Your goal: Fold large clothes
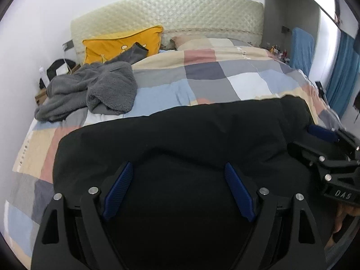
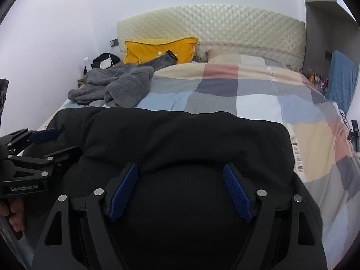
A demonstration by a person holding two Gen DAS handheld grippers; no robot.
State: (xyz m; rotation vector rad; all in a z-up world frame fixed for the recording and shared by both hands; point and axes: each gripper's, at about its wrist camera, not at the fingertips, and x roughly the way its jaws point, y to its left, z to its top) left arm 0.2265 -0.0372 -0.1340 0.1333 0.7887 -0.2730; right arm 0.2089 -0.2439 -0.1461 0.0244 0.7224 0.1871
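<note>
A large black garment [image 1: 180,130] lies spread over the near end of the bed; it also shows in the right wrist view [image 2: 180,135]. My left gripper [image 1: 178,168] is open, its blue pads wide apart just above the black cloth, holding nothing. My right gripper [image 2: 180,171] is open over the same garment, further right. Each gripper shows in the other's view: the right one at the garment's right edge [image 1: 324,144], the left one at its left edge [image 2: 42,141].
The bed has a checked quilt [image 1: 213,76]. A crumpled grey fleece garment [image 1: 94,90] lies at the far left, with a yellow pillow [image 1: 126,42] and a quilted headboard [image 1: 180,11] behind. A blue towel [image 1: 301,49] hangs at the right. Bags sit by the left wall.
</note>
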